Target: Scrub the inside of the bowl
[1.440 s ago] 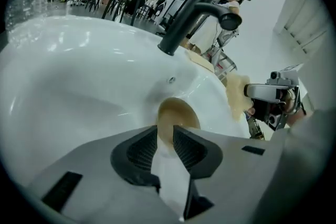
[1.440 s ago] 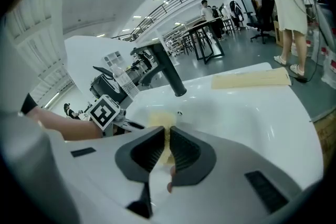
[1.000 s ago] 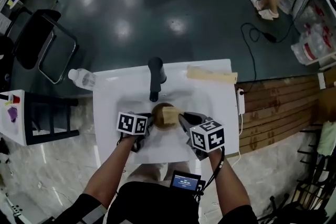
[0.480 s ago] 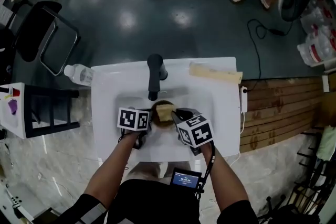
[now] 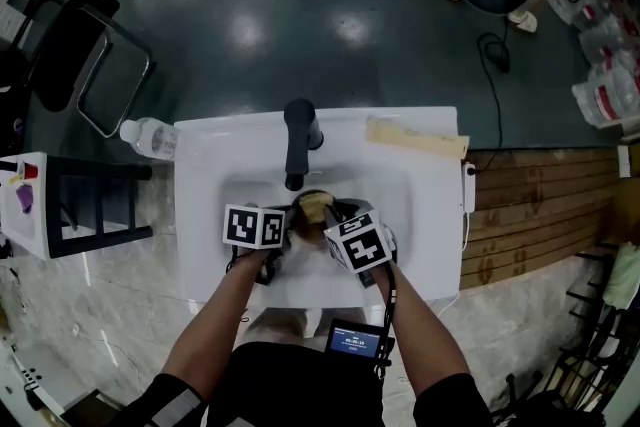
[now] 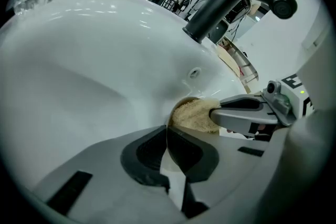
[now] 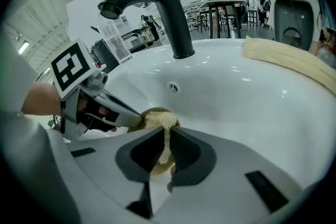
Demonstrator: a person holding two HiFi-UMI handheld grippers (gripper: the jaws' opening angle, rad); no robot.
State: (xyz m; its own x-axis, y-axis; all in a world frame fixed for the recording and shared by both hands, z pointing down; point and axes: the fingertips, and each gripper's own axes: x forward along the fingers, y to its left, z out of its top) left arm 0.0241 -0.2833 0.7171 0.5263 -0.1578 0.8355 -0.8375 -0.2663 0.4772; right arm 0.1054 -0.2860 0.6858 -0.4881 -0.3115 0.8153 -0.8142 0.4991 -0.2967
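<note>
The person stands over the white sink [image 5: 205, 177] with both arms drawn in close under the black faucet [image 5: 298, 141]. The left hand-held gripper [image 6: 167, 138] is clamped on the rim of the brown bowl [image 7: 157, 167], which is held on its side, low in the basin, with its mouth facing right. The right hand-held gripper [image 7: 165, 148] is closed on a pale yellow sponge [image 7: 161, 122], pinched upright between the jaws.

What has changed in the last second is the right side. That gripper was off to the right and a little nearer the person, with the sponge at the bowl's edge. It has now swung in to the left, so the two marker cubes nearly meet in the head view. The sponge has gone with it and sits in the bowl's mouth, against the inner wall as far as I can tell. The left gripper and the bowl have hardly shifted.

So I'd say the scrubbing stroke is under way, not just being lined up. The left grip is only a pinch on a thin rim, so hard pushing could twist the bowl loose. A folded beige cloth [image 5: 416, 137] lies on the sink's back right edge, well apart from all this.
</note>
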